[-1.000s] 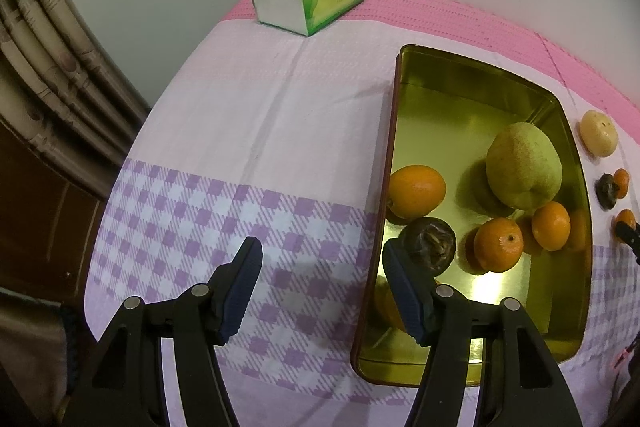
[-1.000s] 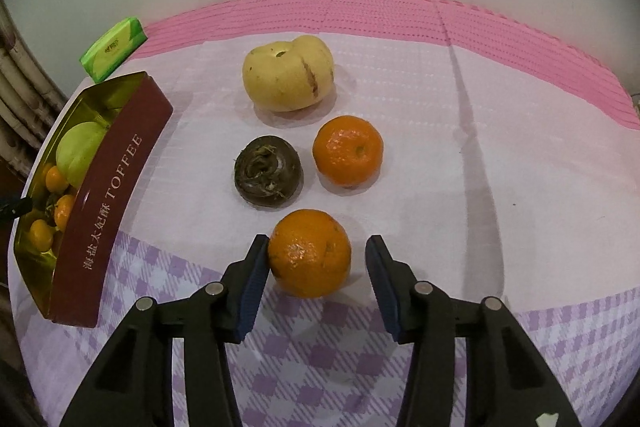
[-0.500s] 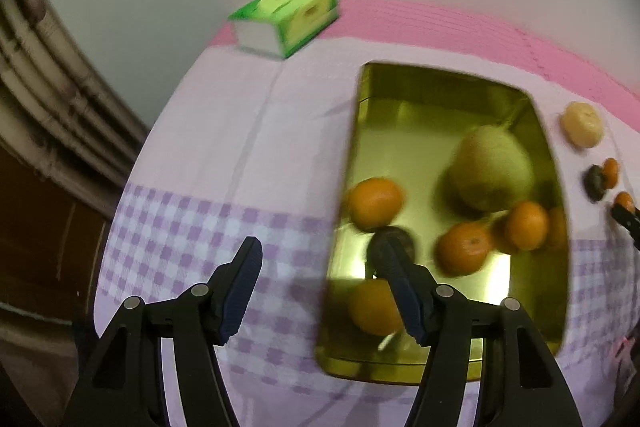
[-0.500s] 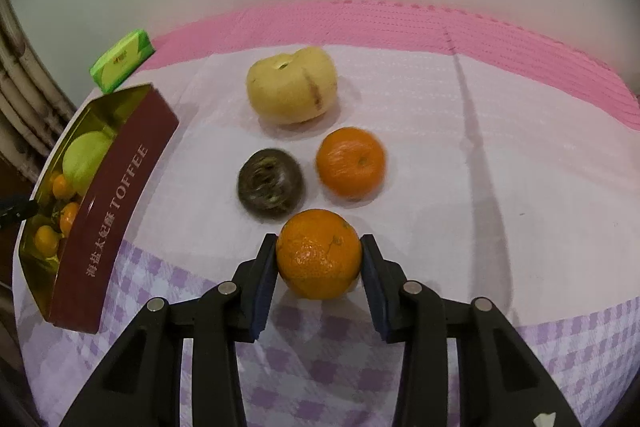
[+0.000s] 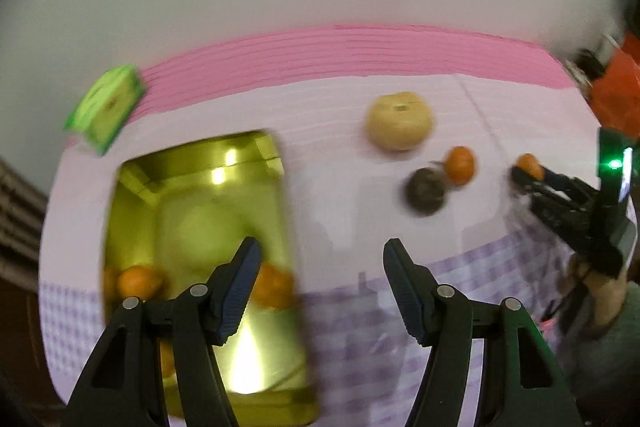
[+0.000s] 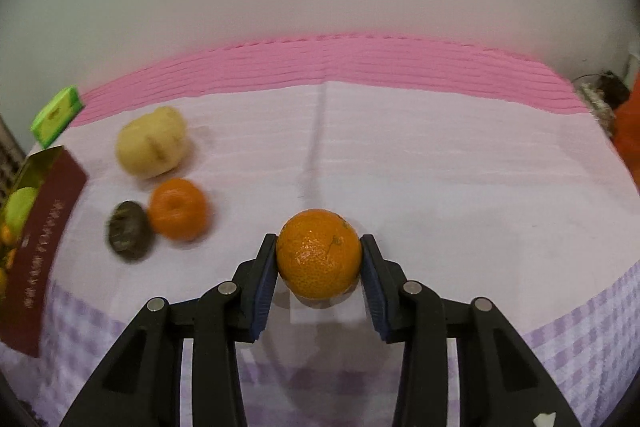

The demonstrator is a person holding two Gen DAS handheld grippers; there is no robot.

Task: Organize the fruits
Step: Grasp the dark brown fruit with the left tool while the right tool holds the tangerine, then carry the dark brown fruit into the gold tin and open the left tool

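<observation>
Fruit sorting partly done, one orange gripped.

Several fruits, blurred, were already held in the gold tin (image 5: pixel 276 163); a pale fruit (image 6: pixel 152 147), dark fruit (image 6: pixel 130 237) and mandarin (image 6: pixel 178 209) were left on the cloth. The left gripper (image 5: pixel 320 287) was held apart, empty, angled down; the right gripper (image 6: pixel 320 263), just closed, was clamped on the orange (image 6: pixel 319 253).

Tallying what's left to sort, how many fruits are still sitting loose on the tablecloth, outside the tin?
3: a yellow pear, a mandarin and a dark round fruit beside the tin. Another mandarin is in the right gripper.
</observation>
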